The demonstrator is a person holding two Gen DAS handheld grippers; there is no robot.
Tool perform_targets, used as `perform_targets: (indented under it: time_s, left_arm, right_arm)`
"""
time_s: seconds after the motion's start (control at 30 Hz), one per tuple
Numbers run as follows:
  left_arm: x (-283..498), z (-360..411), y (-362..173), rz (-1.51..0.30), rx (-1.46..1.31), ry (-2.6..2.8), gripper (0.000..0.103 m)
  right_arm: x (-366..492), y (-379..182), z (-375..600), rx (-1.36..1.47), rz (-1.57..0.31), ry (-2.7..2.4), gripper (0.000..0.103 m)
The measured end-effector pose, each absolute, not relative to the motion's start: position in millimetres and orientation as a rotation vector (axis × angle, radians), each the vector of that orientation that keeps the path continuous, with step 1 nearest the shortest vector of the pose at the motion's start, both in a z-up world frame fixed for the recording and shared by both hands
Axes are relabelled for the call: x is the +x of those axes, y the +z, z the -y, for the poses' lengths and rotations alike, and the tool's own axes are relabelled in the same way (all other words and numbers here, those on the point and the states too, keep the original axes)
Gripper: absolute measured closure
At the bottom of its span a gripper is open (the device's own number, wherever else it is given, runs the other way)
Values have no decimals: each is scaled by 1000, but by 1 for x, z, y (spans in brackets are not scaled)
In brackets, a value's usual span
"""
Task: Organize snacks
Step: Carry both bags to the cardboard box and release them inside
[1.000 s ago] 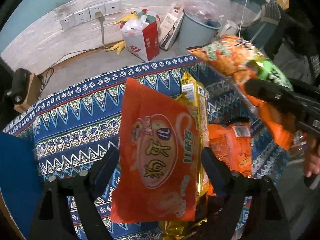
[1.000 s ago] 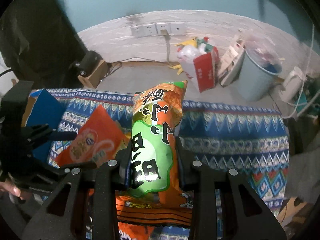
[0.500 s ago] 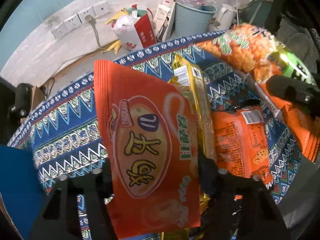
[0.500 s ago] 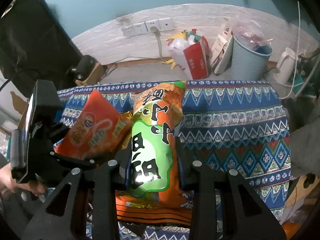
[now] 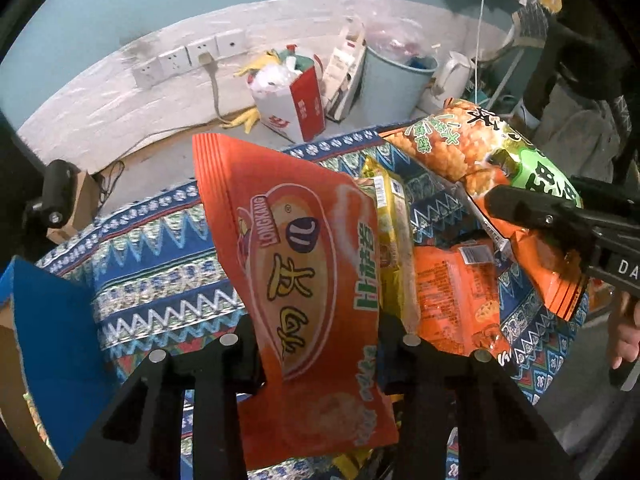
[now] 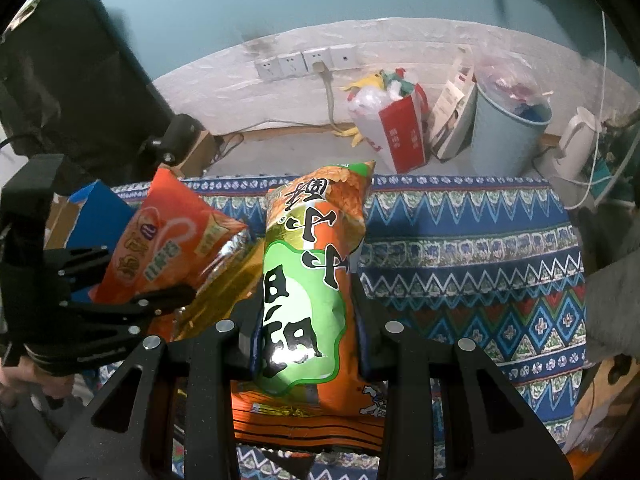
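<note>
My left gripper (image 5: 318, 344) is shut on a red-orange snack bag (image 5: 304, 276) and holds it upright above the patterned cloth (image 5: 160, 276). The same bag shows in the right wrist view (image 6: 168, 244). My right gripper (image 6: 306, 332) is shut on an orange and green snack bag (image 6: 312, 280), held above the cloth; it also shows in the left wrist view (image 5: 504, 172). A yellow snack pack (image 5: 390, 240) and an orange snack bag (image 5: 456, 296) lie on the cloth between the two grippers.
A blue box (image 5: 48, 340) stands at the left edge of the cloth. On the floor behind are a red and white bag of rubbish (image 6: 394, 128), a pale blue bin (image 6: 508, 128), a white kettle (image 6: 578, 140) and wall sockets (image 6: 308, 60).
My left gripper has closed on the red-orange bag and lifted it, tilting it left. The right gripper has kept hold of its bag and shifted a little over the cloth.
</note>
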State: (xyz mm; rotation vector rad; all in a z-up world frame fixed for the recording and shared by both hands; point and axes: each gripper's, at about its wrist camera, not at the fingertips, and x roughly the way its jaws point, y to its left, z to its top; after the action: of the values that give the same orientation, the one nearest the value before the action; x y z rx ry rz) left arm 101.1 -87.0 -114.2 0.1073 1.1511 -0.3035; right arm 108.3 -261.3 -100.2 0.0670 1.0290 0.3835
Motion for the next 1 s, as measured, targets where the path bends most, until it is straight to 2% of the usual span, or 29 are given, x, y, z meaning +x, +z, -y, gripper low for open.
perform_targets:
  time_s: [0.63,1.0]
  left_arm:
    - [55,6,-47,-1006,40,-202,63]
    - [32,-51,-39,-979,-23,-107,63]
  right_arm:
    - [94,-60,195,28,-941,511,70]
    - [80,-39,131,-8,-906,628,70]
